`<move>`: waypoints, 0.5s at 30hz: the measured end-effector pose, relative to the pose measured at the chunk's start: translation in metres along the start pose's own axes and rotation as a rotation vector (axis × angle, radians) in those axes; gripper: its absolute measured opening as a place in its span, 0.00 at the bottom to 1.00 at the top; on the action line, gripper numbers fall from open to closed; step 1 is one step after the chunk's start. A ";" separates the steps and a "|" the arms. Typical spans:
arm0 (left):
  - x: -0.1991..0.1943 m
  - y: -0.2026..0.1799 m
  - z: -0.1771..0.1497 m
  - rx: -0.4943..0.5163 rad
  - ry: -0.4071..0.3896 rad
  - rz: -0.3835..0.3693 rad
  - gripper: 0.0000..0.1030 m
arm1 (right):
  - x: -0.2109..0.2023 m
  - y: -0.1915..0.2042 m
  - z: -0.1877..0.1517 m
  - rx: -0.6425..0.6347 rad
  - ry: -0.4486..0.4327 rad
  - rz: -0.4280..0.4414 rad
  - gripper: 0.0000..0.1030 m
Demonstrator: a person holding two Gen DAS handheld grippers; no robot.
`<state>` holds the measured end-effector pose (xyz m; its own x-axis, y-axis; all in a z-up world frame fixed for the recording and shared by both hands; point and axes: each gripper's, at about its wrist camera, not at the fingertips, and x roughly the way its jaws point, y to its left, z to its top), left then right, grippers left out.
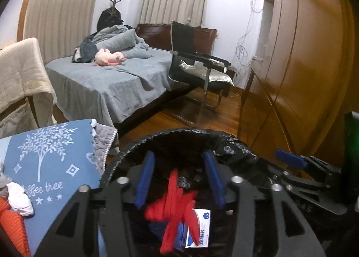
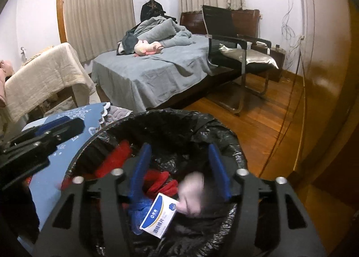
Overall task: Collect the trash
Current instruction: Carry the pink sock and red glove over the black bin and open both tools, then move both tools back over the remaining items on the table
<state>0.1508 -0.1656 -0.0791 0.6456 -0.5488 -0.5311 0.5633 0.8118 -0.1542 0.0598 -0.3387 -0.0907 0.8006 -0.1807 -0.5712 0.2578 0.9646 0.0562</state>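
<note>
Wooden floor (image 2: 264,122), grey bed (image 2: 152,73), black-lined bin (image 2: 224,136), beige curtains (image 2: 98,10)

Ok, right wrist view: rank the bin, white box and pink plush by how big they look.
1. Bin
2. White box
3. Pink plush, though it lies far off on the bed, so its true size is unsure.
</note>
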 end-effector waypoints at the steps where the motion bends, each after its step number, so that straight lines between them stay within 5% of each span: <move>1: -0.003 0.002 0.000 0.000 -0.006 0.009 0.58 | -0.003 0.001 0.000 -0.003 -0.013 -0.011 0.78; 3: -0.012 0.009 0.002 0.005 -0.028 0.041 0.69 | -0.010 0.003 0.000 -0.007 -0.049 -0.034 0.91; 5: -0.026 0.020 0.003 0.002 -0.053 0.088 0.83 | -0.018 0.005 0.000 -0.009 -0.079 -0.034 0.94; 15: -0.088 0.076 -0.009 -0.062 -0.099 0.253 0.91 | -0.029 0.051 0.004 -0.019 -0.094 0.048 0.95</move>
<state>0.1322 -0.0533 -0.0512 0.8106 -0.3416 -0.4756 0.3472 0.9344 -0.0794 0.0521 -0.2848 -0.0685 0.8589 -0.1509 -0.4893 0.2088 0.9758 0.0655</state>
